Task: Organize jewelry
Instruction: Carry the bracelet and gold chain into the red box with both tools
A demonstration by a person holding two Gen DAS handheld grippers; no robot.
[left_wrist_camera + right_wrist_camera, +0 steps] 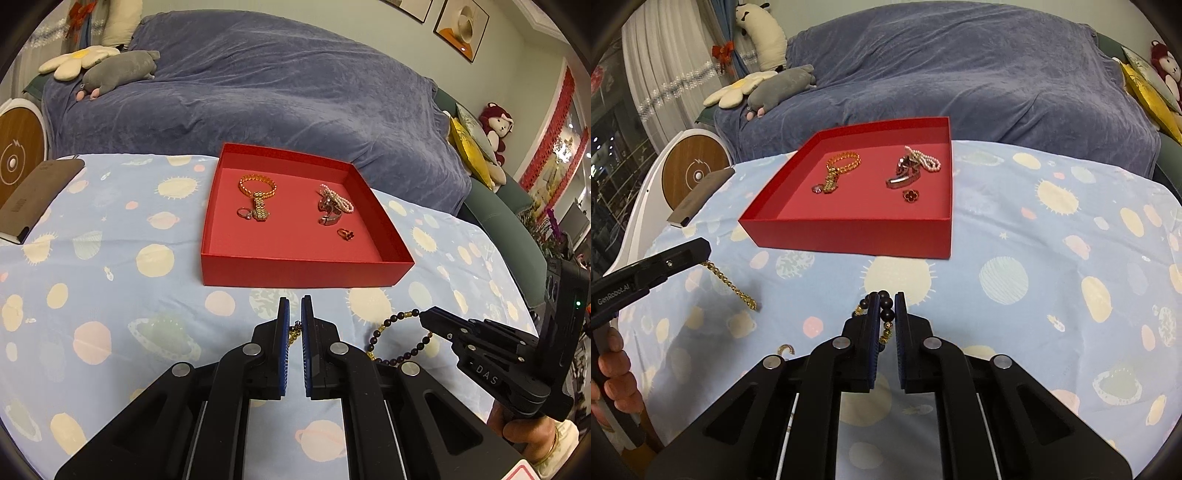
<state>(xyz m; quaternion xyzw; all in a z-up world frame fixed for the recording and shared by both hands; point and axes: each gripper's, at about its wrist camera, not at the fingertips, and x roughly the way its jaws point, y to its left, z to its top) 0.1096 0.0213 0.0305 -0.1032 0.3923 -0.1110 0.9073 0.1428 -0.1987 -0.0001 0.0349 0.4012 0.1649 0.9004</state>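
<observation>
My left tongs point(294, 314) pinch a gold chain point(733, 286), my right tongs point(887, 308) a dark bead bracelet point(391, 334), red tray point(295, 275) at twelve o'clock.

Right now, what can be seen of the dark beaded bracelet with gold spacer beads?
The dark beaded bracelet with gold spacer beads is a loop of round, glossy, near-black beads broken by a few gold spacers. The right gripper is shut on one side of the bracelet. The loop hangs over the planet-print blue cloth, in front of the red tray.

Both wrist views low, near, facing the red tray point(306, 275) point(849, 236), left view from its left
</observation>
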